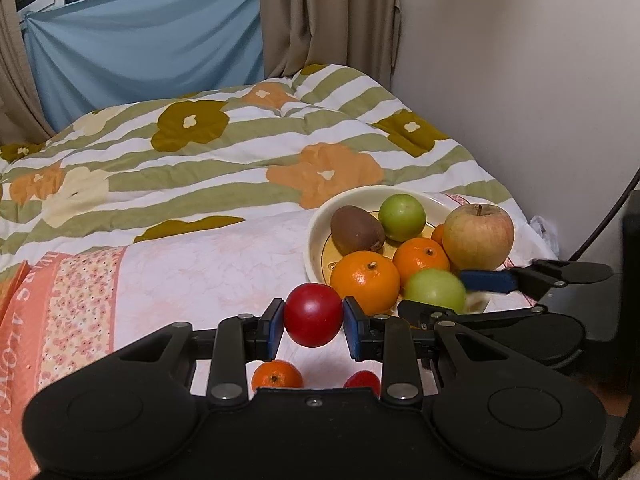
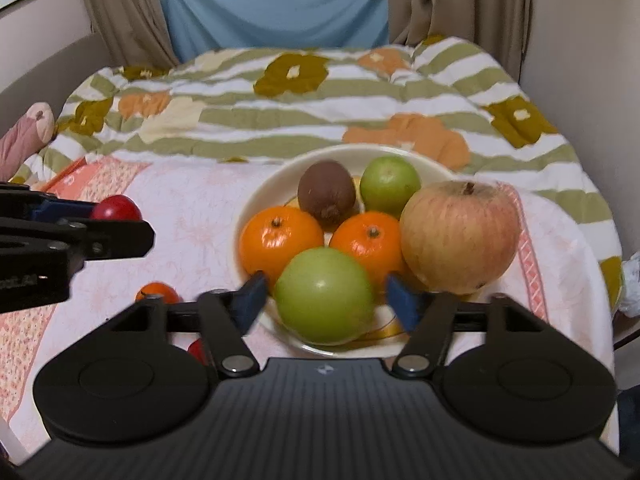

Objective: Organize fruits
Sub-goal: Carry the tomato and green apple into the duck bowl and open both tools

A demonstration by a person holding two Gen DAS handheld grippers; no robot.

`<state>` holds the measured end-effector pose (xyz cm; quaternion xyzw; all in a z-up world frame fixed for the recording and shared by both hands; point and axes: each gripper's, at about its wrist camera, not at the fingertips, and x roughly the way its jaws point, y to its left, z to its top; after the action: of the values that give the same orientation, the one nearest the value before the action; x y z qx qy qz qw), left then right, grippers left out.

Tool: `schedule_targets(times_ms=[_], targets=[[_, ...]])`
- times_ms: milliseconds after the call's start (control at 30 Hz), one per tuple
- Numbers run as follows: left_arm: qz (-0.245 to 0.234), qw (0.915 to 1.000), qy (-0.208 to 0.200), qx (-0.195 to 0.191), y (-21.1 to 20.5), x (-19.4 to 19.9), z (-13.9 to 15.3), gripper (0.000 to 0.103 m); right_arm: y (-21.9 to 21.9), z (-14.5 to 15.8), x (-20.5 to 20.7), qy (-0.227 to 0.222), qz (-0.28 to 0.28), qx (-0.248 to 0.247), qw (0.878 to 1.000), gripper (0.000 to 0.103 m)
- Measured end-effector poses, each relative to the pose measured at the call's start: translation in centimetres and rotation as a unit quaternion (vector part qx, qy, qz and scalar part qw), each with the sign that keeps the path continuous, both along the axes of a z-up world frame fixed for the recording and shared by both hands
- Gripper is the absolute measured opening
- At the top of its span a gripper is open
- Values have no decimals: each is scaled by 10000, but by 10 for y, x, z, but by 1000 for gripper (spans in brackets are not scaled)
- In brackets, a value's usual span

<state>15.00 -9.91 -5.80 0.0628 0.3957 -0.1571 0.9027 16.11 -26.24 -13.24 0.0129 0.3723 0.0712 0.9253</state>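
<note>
Fruit fills the left wrist view: the left tool (image 1: 314, 322) clamps a red apple (image 1: 313, 314) above the bed (image 1: 208, 264), just left of the bowl (image 1: 316, 232), with a small orange (image 1: 277, 374) lying beneath.

From the right wrist, the right tool (image 2: 326, 300) stands spread around a green apple (image 2: 325, 295) resting in the bowl (image 2: 256, 196), its pads apart from the fruit.

Small orange (image 1: 276, 376) and red fruit (image 1: 362, 381) half hidden behind left claw body, third orange (image 1: 438, 234) mostly covered by big apple (image 1: 478, 236), near green fruit (image 1: 436, 289) motion-blurred, right claw pads (image 2: 402, 300) blurred
</note>
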Motion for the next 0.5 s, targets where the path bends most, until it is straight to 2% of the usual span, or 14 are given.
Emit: schedule_targets(times_ms=[33,500], targets=[[-14,10000,5,-4,-1,2,0,34,0,1,-1,-40,-32,-41,10000,99],[-514,9986,-89,-39,-37,36,1,34,-25,6,-9,-2,-232,72,9997,100]])
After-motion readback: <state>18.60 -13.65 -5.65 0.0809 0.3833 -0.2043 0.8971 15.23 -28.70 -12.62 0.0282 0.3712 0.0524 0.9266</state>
